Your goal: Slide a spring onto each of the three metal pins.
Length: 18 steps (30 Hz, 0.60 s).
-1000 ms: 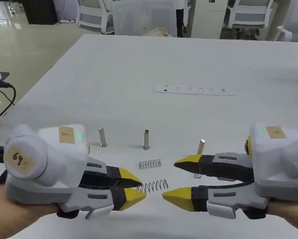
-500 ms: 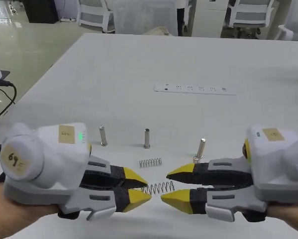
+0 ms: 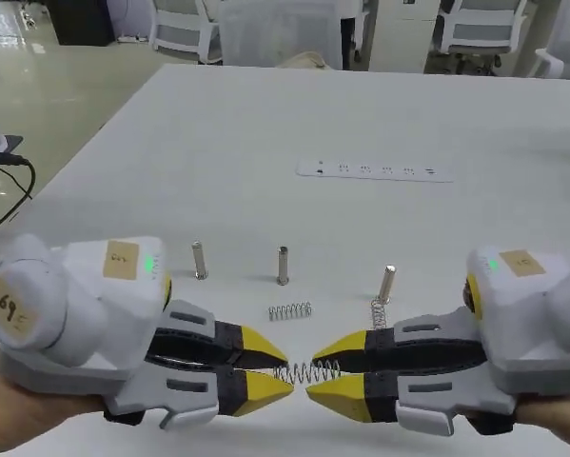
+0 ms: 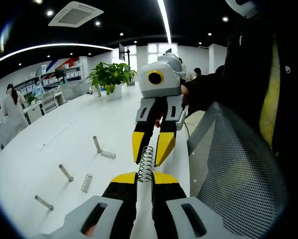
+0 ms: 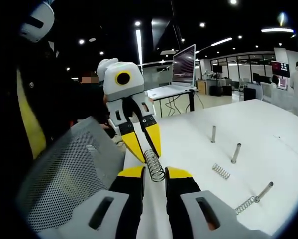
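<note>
Three metal pins stand in a row on the white table: left pin [image 3: 200, 260], middle pin [image 3: 283, 266], right pin [image 3: 387, 283]. A loose spring [image 3: 289, 311] lies in front of the middle pin. Another spring [image 3: 377, 312] rests against the foot of the right pin. A third spring [image 3: 301, 371] hangs level above the table's near edge, stretched between the two grippers. My left gripper [image 3: 283, 369] is shut on its left end and my right gripper [image 3: 313, 373] is shut on its right end. The held spring [image 4: 146, 163] [image 5: 153, 164] runs from each gripper's own jaws to the other's.
A white power strip [image 3: 375, 171] lies further back on the table. Office chairs [image 3: 185, 29] stand beyond the far edge. A mesh chair back [image 4: 238, 164] is close behind the grippers at the near side. Bare table [image 3: 265, 190] lies between the pins and the strip.
The right gripper has moved left and narrowed from wide open to shut on the spring's free end. The left gripper kept its hold and lifted the spring slightly toward me.
</note>
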Available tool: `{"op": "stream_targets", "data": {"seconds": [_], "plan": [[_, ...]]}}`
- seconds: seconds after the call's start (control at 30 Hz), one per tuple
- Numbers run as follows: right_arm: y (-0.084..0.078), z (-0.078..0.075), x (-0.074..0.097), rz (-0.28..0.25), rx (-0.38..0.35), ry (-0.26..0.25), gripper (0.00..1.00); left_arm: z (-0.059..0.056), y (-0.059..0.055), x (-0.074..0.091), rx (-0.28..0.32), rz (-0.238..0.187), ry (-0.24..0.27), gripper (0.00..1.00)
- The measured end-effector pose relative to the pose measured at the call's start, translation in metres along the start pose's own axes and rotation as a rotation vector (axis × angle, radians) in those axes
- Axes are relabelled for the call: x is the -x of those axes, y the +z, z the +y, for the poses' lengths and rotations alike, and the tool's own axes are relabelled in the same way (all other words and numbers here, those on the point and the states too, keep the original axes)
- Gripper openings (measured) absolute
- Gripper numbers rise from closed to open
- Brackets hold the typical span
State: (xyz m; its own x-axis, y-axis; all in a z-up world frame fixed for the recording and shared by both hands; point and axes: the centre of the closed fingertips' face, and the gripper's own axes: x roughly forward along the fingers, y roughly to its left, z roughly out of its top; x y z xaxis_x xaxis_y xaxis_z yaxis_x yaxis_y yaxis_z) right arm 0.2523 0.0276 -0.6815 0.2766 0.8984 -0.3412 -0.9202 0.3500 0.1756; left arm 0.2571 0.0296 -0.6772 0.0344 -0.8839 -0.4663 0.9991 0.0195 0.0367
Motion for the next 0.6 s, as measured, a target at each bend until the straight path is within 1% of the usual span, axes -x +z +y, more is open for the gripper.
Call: {"op": "stream_targets", "data": {"seconds": [0.2,0.37,0.6], "plan": [[0.0004,0.0017,0.0003,0.003,0.009,0.006,0.11,-0.0012,0.0009,-0.0008,-0.007,0.000,-0.005,0.03],[-0.0004,0.0038,0.0002,0.017,0.015,0.013,0.09,-0.0015,0.0006,-0.0003,-0.011,0.005,-0.006,0.03],[0.0031,0.0068,-0.0007,0.055,0.031,0.015,0.08,-0.0014,-0.0006,0.0003,-0.019,0.012,-0.003,0.03]]}}
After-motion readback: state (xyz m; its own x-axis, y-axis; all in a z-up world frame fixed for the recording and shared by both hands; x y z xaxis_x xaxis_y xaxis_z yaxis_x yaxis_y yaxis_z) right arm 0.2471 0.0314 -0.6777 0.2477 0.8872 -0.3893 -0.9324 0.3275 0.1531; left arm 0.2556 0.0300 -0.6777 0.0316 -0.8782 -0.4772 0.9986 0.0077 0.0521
